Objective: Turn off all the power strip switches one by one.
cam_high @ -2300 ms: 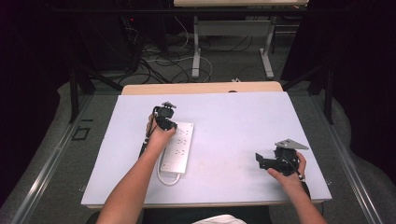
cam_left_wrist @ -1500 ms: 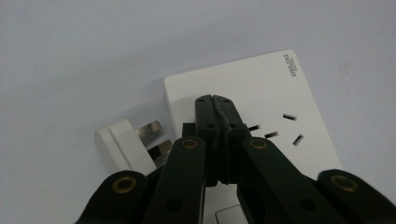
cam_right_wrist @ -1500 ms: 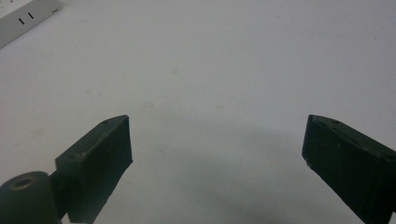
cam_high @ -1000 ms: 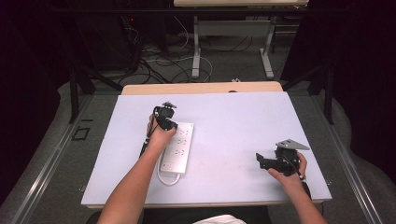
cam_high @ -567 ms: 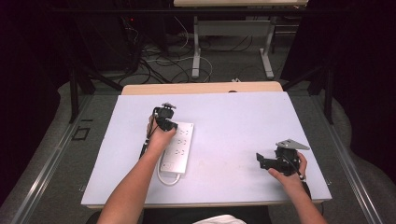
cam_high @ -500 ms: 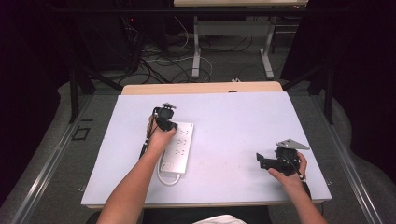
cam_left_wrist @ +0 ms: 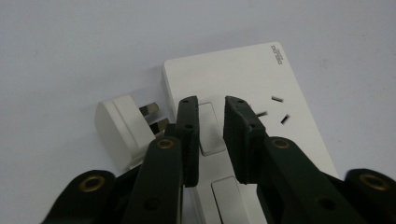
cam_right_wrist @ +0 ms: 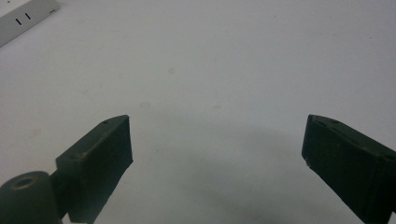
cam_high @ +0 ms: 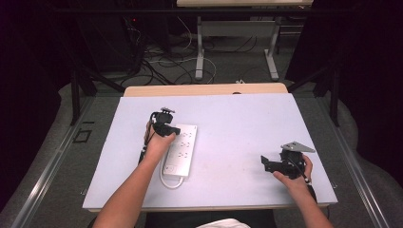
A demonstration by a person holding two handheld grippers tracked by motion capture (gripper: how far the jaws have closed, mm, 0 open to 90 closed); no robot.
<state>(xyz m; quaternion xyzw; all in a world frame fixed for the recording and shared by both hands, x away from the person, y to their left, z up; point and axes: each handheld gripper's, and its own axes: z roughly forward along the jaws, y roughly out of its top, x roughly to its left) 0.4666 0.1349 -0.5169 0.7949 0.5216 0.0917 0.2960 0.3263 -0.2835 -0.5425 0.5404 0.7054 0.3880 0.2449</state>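
A white power strip [cam_high: 183,152] lies flat on the pale table, left of centre. My left gripper [cam_high: 173,129] hovers over its far end. In the left gripper view the jaws of my left gripper [cam_left_wrist: 211,100] stand almost together, a narrow gap between them, right above a white rocker switch [cam_left_wrist: 208,133] on the strip [cam_left_wrist: 247,79]. They hold nothing. A white plug [cam_left_wrist: 119,128] lies on the table beside the strip, its metal pins pointing at it. My right gripper [cam_high: 263,161] rests near the table's right front; in its own view my right gripper [cam_right_wrist: 217,140] is wide open over bare table.
The table [cam_high: 237,123] has a wooden strip along its far edge. The strip's short white cord [cam_high: 171,183] loops at its near end. One corner of the power strip [cam_right_wrist: 23,16] shows far off in the right gripper view. Cables and desk legs lie on the floor beyond.
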